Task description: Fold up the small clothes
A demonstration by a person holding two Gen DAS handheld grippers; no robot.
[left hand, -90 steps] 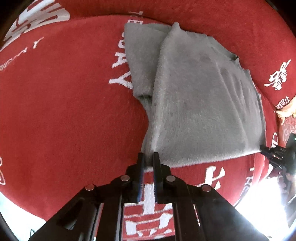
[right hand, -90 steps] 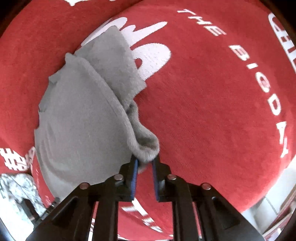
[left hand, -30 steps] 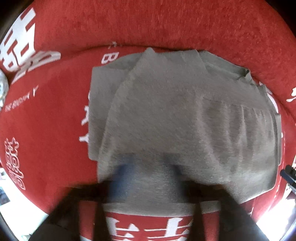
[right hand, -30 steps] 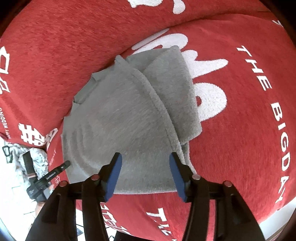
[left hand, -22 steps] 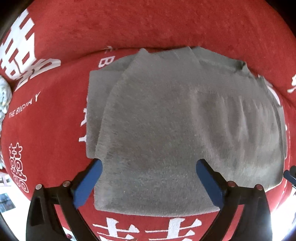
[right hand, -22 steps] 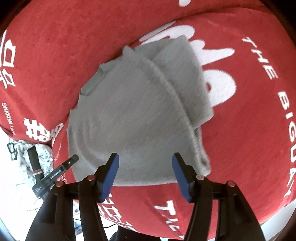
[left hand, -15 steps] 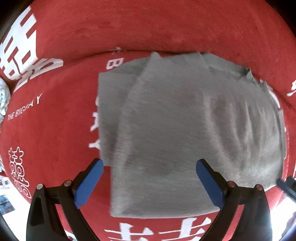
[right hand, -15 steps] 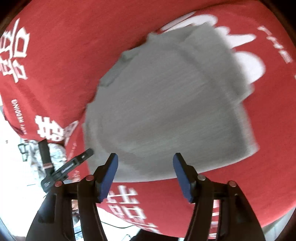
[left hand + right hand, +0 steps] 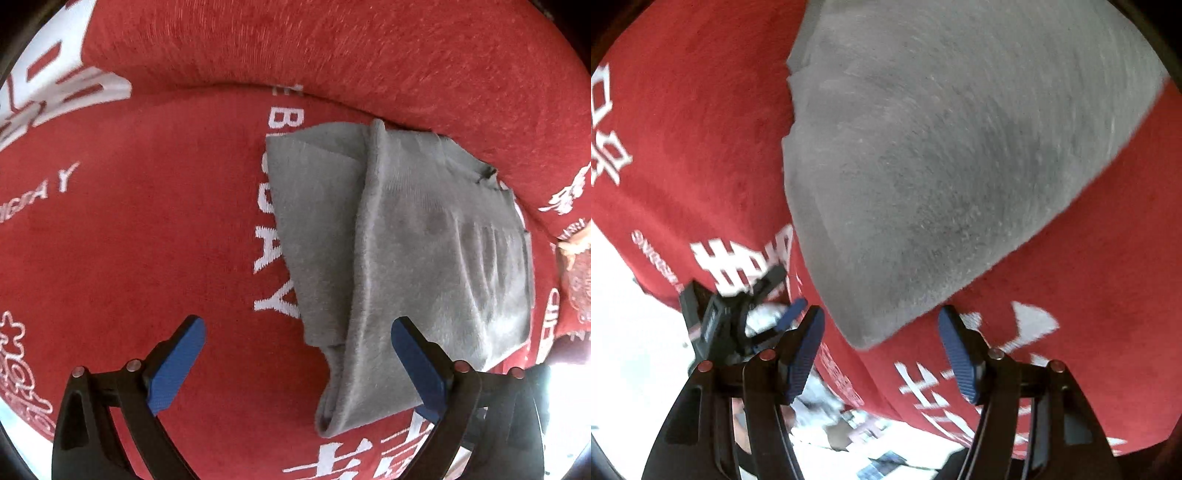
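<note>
Lying folded on the red cover [image 9: 155, 236] with its white lettering, the grey garment [image 9: 424, 251] rests flat, one layer overlapping another along a raised seam that runs from the far edge toward the near one, with a narrower flap showing on the left of that seam. The left gripper [image 9: 297, 363] points steeply down over the near left part of the cloth, its blue-padded jaws spread wide and holding nothing; the right pad sits above the garment's near edge and the left pad over bare red fabric. In the right wrist view the picture is smeared, yet the right gripper [image 9: 881, 350] is plainly parted too, its jaws having just been opening, with only the rounded near corner of the grey garment [image 9: 953, 166] reaching toward the gap and no pad pressing on it. Beyond its left finger the left gripper [image 9: 738, 314] shows, blurred, at the edge of the red cover [image 9: 690, 122].
</note>
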